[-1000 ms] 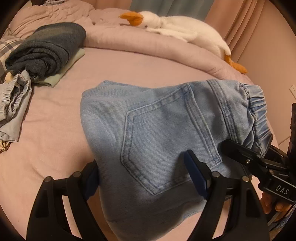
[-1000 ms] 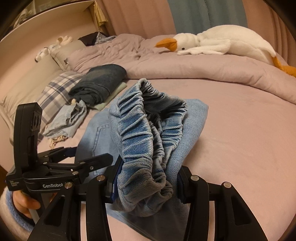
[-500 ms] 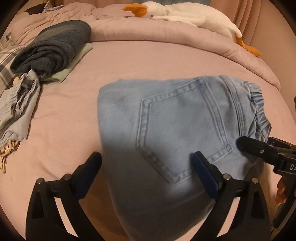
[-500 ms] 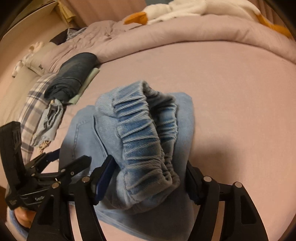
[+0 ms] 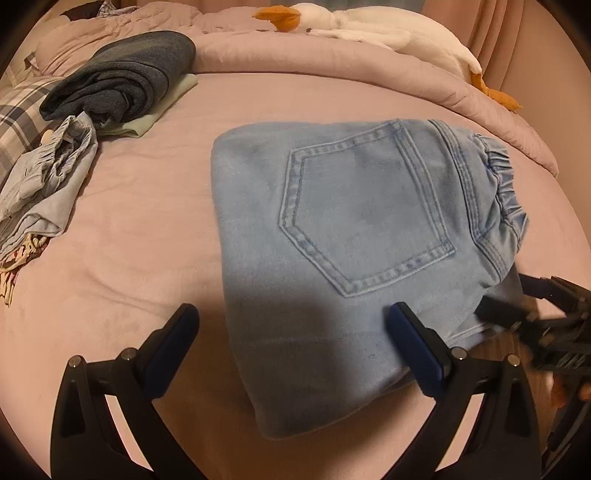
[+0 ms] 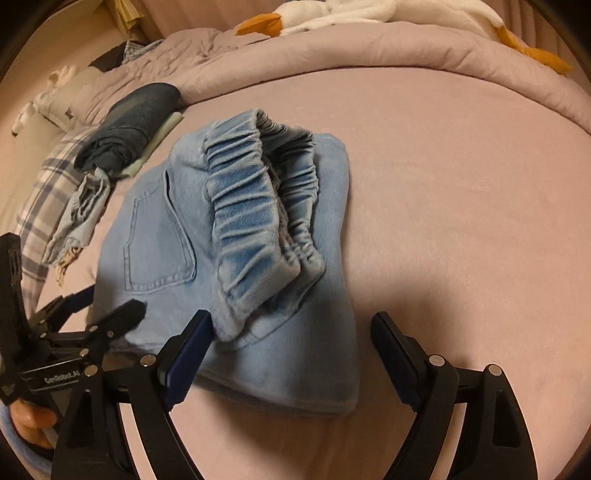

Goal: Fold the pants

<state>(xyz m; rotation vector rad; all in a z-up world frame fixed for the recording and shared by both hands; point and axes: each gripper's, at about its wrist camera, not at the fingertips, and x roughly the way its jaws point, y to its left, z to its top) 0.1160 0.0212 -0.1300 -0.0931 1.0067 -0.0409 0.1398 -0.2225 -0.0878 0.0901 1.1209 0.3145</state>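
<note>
Both grippers, left gripper (image 5: pixel 291 343) and right gripper (image 6: pixel 291 354), have just opened wide, so your folded pants (image 5: pixel 354 229) rest freely on the bed (image 5: pixel 147 229).

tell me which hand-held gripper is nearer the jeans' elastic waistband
Right. The right hand-held gripper is open at the waistband end of the jeans; the left hand-held gripper is open at the near edge by the back pocket.

Pants (image 5: pixel 354 229) lt blue washed denim, paler stitching round back pocket, deeper blue in waistband gathers. Bed (image 5: pixel 147 266) sheet dusty pink/mauve, plain; duvet (image 5: pixel 332 59) same pink. Goose plush (image 5: pixel 388 29) white w/ orange beak + feet. Folded jeans (image 5: pixel 122 77) dark navy on pale green cloth (image 5: pixel 155 114). Crumpled garment (image 5: pixel 48 184) grey-blue. Pillow (image 6: pixel 40 199) grey/white plaid. Curtain (image 5: pixel 517 40) pinkish. Left gripper (image 5: pixel 295 350) black w/ blue pads; right gripper (image 6: pixel 295 354) same.
</note>
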